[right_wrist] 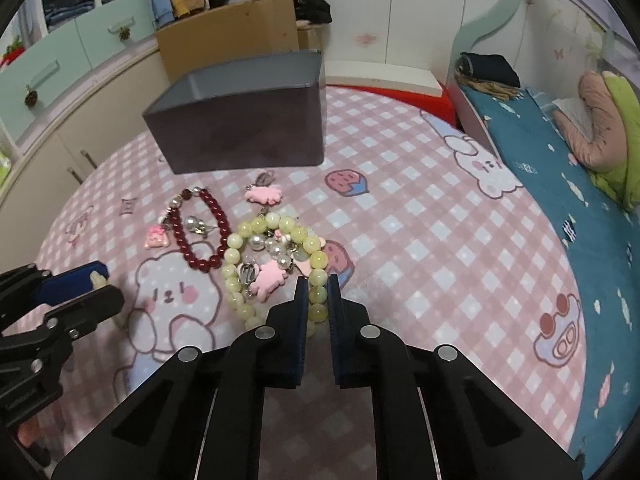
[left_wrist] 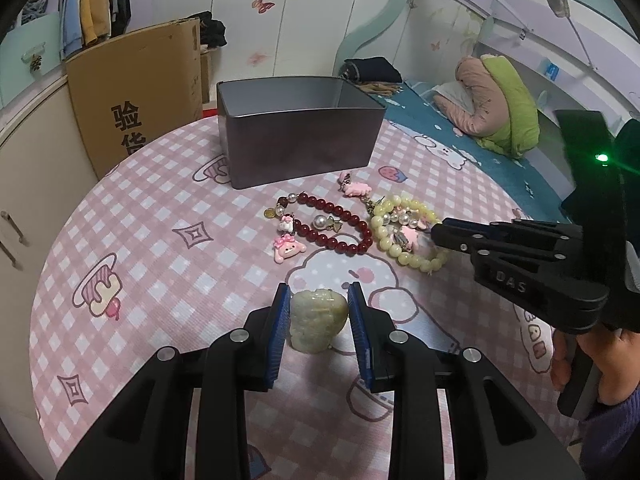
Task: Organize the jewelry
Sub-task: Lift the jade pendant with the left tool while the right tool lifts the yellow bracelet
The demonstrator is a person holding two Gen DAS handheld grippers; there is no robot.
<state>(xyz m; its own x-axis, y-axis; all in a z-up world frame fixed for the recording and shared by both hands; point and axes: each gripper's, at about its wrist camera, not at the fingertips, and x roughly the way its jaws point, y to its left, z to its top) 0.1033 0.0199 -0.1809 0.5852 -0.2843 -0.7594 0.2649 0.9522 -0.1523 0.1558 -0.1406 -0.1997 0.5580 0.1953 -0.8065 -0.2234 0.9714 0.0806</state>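
Observation:
A pale jade pendant (left_wrist: pixel 317 318) lies on the pink checked table between the blue pads of my left gripper (left_wrist: pixel 318 298); the jaws stand around it with small gaps. My right gripper (right_wrist: pixel 319 286) is shut on the yellow-green bead bracelet (right_wrist: pixel 276 226), pinching beads at its near side; it also shows in the left wrist view (left_wrist: pixel 438 234). A dark red bead bracelet (left_wrist: pixel 340 220) with pearl and pink charms lies left of it. A pink charm (left_wrist: pixel 356 188) lies near the open grey box (left_wrist: pixel 298 132).
A cardboard box (left_wrist: pixel 136 92) stands behind the table at the left. A bed (right_wrist: pixel 560 160) with folded quilts runs along the right. Cupboards (right_wrist: pixel 60 60) line the left wall.

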